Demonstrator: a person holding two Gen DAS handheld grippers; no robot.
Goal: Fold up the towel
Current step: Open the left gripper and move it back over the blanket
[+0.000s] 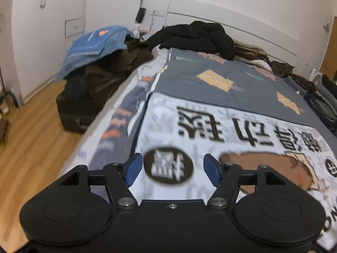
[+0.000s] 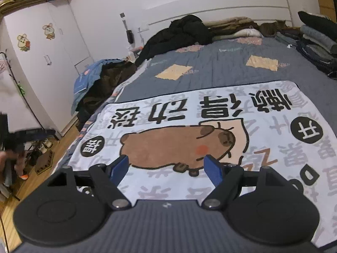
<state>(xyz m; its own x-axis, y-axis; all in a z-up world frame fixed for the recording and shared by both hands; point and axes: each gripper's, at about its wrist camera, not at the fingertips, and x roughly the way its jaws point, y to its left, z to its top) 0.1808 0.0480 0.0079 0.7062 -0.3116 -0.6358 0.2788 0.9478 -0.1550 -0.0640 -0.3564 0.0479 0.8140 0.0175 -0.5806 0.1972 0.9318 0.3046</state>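
On the bed (image 2: pixel 221 67), near its foot, the towel (image 2: pixel 189 109) lies spread flat, no fold visible. Above it we hold the left gripper (image 1: pixel 173 169) and right gripper (image 2: pixel 166 166), both with fingers apart and empty. We judge grasping near-edge corners comes next.

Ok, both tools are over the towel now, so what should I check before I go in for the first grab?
1. Left tool open: ok.
2. Right tool open: ok.
3. White printed towel with the brown cartoon animal spread flat on the grey quilted bedspread: ok.
4. Nothing lying on the towel: ok.
5. Near towel edge in sight: not ok, both tool bodies hide it.
6. Black jacket clear of the towel: ok.
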